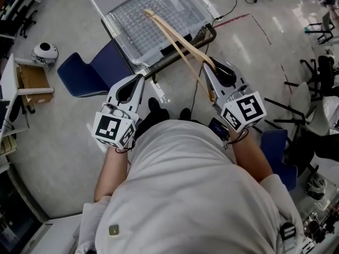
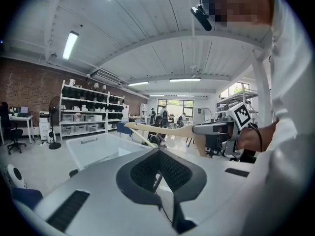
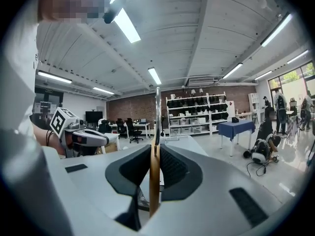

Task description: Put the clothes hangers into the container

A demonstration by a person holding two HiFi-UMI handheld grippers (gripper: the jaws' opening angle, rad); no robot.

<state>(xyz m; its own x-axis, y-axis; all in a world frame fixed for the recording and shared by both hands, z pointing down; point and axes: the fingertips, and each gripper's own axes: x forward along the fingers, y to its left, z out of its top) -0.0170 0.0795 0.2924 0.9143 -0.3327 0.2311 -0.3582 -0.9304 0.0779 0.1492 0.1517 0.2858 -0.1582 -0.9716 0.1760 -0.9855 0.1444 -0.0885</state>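
your right gripper (image 1: 207, 67) is clamped on the wooden hanger (image 1: 177, 41), seen only edge-on in its own view. the hanger's far tip lies across the clear container (image 1: 106, 9); whether it touches the container, you can't tell. your left gripper (image 1: 141, 78) is closed on nothing. the container's far rim is cut off.

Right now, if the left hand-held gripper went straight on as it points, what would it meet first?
The left hand-held gripper would probably meet the near wall of the clear container first; depth is unclear.
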